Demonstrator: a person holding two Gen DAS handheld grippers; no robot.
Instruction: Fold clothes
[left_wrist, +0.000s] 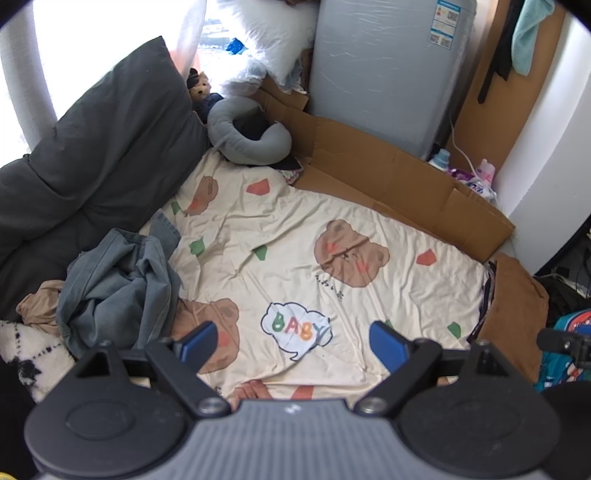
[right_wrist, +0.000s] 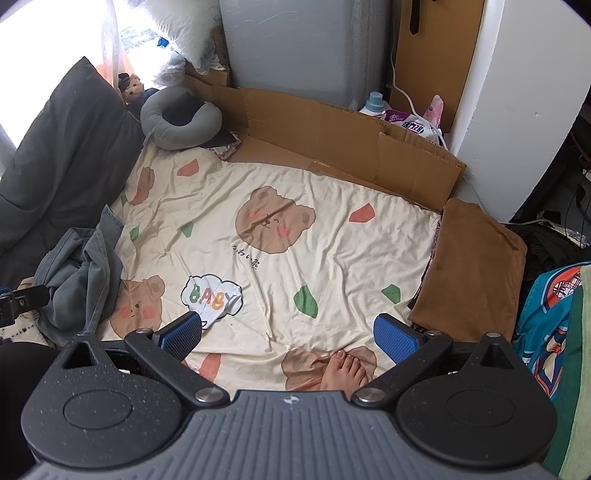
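One crumpled grey-blue garment (left_wrist: 118, 280) is heaped at the near left edge of a cream bear-print sheet (left_wrist: 295, 229), beside a dark grey cushion (left_wrist: 92, 155). Both the left gripper (left_wrist: 291, 345) and the right gripper (right_wrist: 290, 330) are held above the sheet, blue-padded jaws spread wide, nothing gripped or touched.

The sheet (right_wrist: 332, 206) was cream, printed with brown bears and red and green patches (plus a white cloud lettered in green, orange and yellow). The crumpled garment (left_wrist: 118, 280) was grey-blue, the folded cloth (right_wrist: 476, 273) brown, the quilt (left_wrist: 96, 162) charcoal, and the neck pillow (right_wrist: 177, 118) grey.
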